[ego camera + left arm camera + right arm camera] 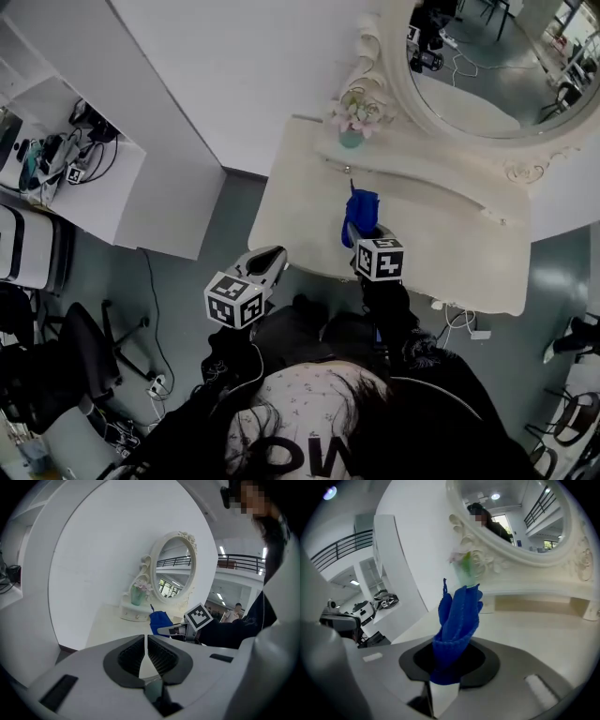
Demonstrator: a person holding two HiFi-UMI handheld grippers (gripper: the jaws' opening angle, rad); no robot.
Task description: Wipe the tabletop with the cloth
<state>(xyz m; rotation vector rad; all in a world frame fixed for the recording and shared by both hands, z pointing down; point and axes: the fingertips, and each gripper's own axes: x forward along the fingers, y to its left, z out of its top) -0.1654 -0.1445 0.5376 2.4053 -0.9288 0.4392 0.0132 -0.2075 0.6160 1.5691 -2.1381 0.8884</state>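
A blue knitted cloth [457, 620] is bunched and sticks up out of my right gripper [449, 660], which is shut on it. In the head view the cloth [360, 212] hangs over the front part of the cream dressing tabletop [441, 244]. The left gripper view also shows the cloth [161, 621] beside the right gripper's marker cube. My left gripper [265, 263] is at the table's near left edge, its jaws shut with nothing between them [146, 654].
An oval mirror [487, 66] in an ornate white frame stands at the table's back. A small vase of pink flowers [354, 117] sits on the raised shelf to its left. White shelving [84, 178] with cables stands further left. A black chair [66, 361] is on the floor.
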